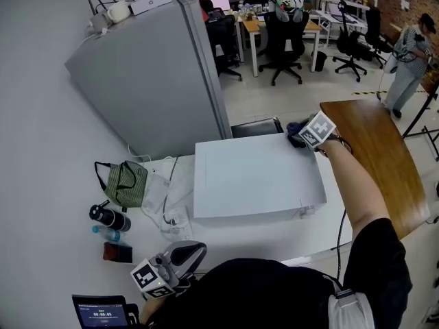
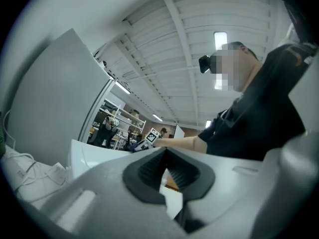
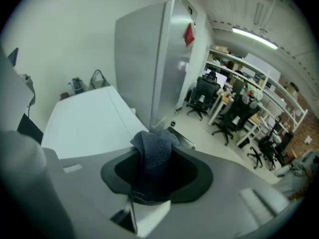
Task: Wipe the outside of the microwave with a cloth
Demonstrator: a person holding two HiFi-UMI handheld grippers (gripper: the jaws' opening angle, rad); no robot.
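The white microwave (image 1: 257, 177) sits on a white table, seen from above in the head view. My right gripper (image 1: 303, 137) is at the far right corner of its top, shut on a dark blue cloth (image 1: 296, 131). In the right gripper view the cloth (image 3: 154, 156) bulges out between the dark pads, with the microwave top (image 3: 84, 123) beyond to the left. My left gripper (image 1: 194, 250) hangs low by my body at the table's near edge, well away from the microwave. Its pads (image 2: 149, 171) meet at the tips with nothing between them.
A tall grey fridge (image 1: 151, 74) stands just behind the microwave. A green bag (image 1: 125, 182), a black bottle (image 1: 110, 218), a water bottle (image 1: 106, 233) and white cables (image 1: 168, 201) lie to the left. A wooden table (image 1: 377, 156) is at the right, with office chairs (image 1: 285, 40) beyond.
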